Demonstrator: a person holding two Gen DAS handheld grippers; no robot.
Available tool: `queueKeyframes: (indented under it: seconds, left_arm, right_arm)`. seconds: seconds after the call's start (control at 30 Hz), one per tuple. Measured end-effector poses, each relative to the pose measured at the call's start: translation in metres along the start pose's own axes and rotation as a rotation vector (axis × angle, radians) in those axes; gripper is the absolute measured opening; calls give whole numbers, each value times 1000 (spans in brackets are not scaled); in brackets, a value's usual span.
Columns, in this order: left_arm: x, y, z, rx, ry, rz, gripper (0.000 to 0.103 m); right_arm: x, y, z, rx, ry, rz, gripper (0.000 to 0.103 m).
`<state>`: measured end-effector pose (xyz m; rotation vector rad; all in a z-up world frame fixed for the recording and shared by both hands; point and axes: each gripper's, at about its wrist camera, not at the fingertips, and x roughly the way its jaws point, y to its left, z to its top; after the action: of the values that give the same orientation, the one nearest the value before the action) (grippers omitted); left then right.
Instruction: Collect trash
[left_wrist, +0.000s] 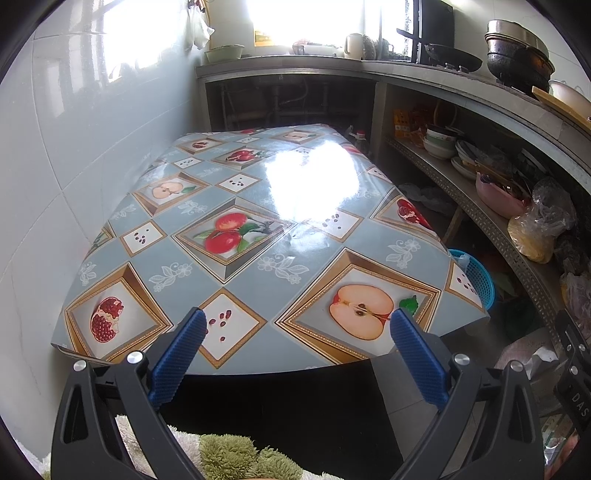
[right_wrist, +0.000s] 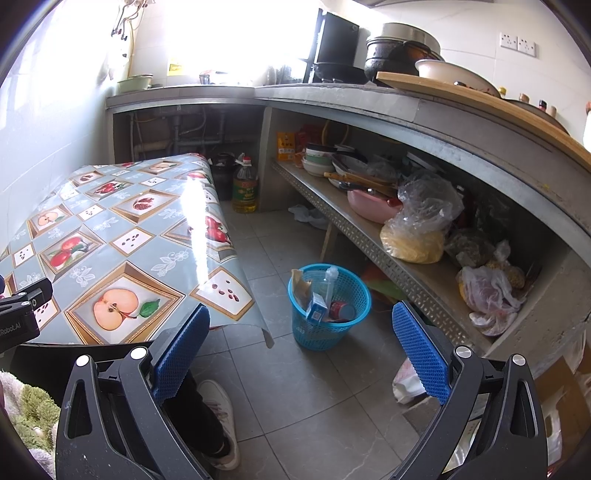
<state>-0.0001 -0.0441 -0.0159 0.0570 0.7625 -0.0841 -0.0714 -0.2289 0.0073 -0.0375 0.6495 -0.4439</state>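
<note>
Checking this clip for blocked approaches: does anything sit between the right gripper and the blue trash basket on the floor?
Nothing visible does. The right gripper is open and empty, and only bare floor tiles lie between it and the blue basket. The table's hanging cloth corner is off to the left, apart from the basket.

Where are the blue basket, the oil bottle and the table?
blue basket (right_wrist: 314, 334): right wrist view, front mesh wall.
oil bottle (right_wrist: 245, 188): right wrist view, label.
table (left_wrist: 258, 280): left wrist view, bare patterned cloth.

Blown-out window (left_wrist: 306, 18) daylight throws hard glare across the glossy tablecloth (left_wrist: 314, 184); fisheye edges bend and darken.
</note>
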Motion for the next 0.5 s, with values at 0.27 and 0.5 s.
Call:
queueKeyframes:
  seconds: [0.27, 0.5]
  left_arm:
    - [-1, 1, 1, -1, -3, 0, 98]
    - [0, 5, 5, -2, -1, -5, 98]
  right_arm:
    - [0, 0, 0, 1, -1, 0, 95]
    - [-1, 1, 0, 1, -2, -1, 95]
